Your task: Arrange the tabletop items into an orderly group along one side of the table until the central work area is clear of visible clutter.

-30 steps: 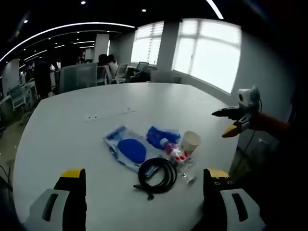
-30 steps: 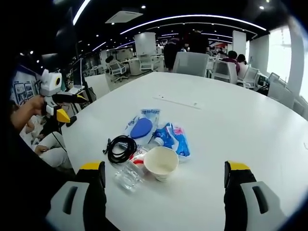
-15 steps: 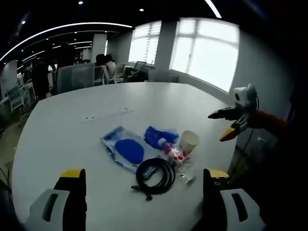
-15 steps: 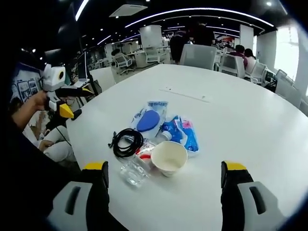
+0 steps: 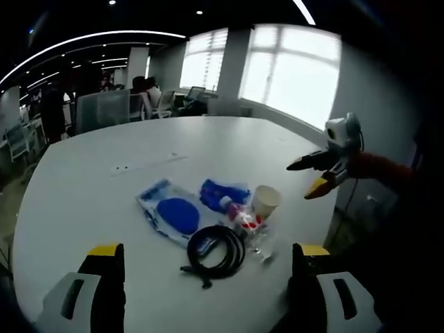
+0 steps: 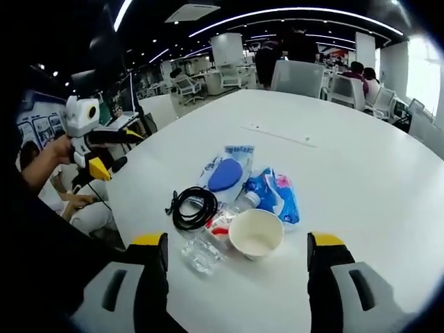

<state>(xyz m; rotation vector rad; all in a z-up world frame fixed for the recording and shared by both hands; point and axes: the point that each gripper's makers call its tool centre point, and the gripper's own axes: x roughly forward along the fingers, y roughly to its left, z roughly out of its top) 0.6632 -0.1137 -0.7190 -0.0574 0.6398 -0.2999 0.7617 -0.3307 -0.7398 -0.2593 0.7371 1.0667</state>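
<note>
A cluster lies on the white table [image 5: 83, 187] near its edge. It holds a blue-and-white packet [image 5: 173, 211], a blue pouch [image 5: 222, 194], a paper cup [image 5: 265, 200], a small red-labelled bottle [image 5: 243, 218], a coiled black cable [image 5: 215, 248] and a clear glass [image 5: 262, 248]. My left gripper [image 5: 208, 253] hovers open in front of the cable. The right gripper [image 5: 320, 173] reaches in open beside the cup. In the right gripper view, my right gripper [image 6: 238, 243] is open just short of the cup [image 6: 255, 234] and glass [image 6: 202, 253]. The cable [image 6: 192, 207] and packet [image 6: 225, 170] lie beyond. The left gripper [image 6: 97, 149] is open off the table's edge.
A thin strip [image 6: 277, 134] lies on the table beyond the cluster. Office chairs [image 6: 297, 76] and people stand at the far side. A seated person [image 6: 66, 201] is near the table's edge. Bright windows [image 5: 291, 76] line the wall.
The right gripper has come closer to the cluster, so the cup and glass look larger. The left gripper view has shifted slightly. The items have not moved, and both grippers stay open.
</note>
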